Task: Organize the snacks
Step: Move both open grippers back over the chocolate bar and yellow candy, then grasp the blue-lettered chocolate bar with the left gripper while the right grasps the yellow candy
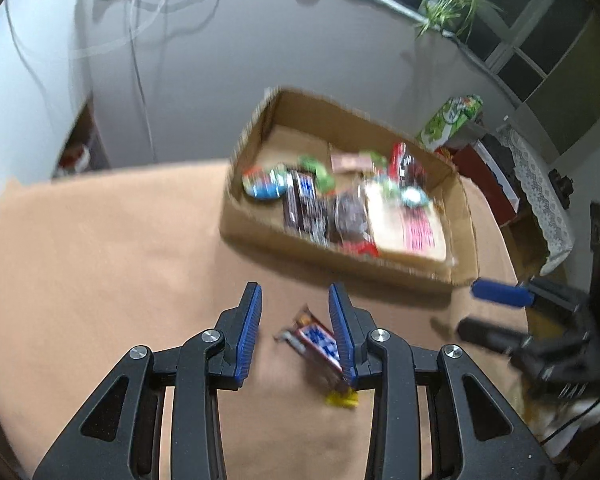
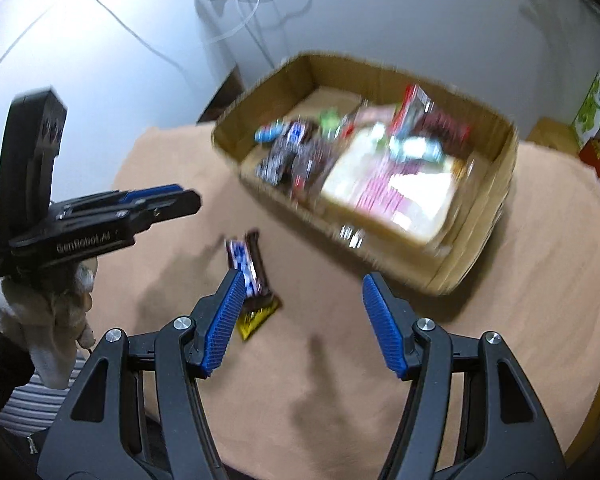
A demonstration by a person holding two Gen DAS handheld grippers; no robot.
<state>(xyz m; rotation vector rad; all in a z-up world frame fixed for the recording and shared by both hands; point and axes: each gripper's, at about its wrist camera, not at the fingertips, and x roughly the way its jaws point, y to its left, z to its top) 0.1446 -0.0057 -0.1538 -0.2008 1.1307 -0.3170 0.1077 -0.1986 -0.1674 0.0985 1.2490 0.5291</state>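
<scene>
Tan cloth covers the round table, with a grey wall and loose white cables behind it at 12 o'clock. An open cardboard box stands on the far half of the table, at 1 o'clock in the left wrist view, and holds a blurred heap of snacks: dark wrapped bars, a blue-and-white packet, green sweets and a flat pale pack with pink print. A spider plant sits on the ledge at 1 o'clock, and a green carton stands beyond the box's right side. On the cloth short of the box lie a chocolate bar in a brown, blue and white wrapper and a small yellow packet touching its near end. The left gripper hangs low over the cloth with its jaws spread, the bar lying between them and close against the right finger. The right gripper is also spread wide, above bare cloth, with the bar and yellow packet just past its left finger at 10 o'clock. In the right wrist view the person's left hand, in a white glove, grips the left tool's handle at 9 o'clock.
</scene>
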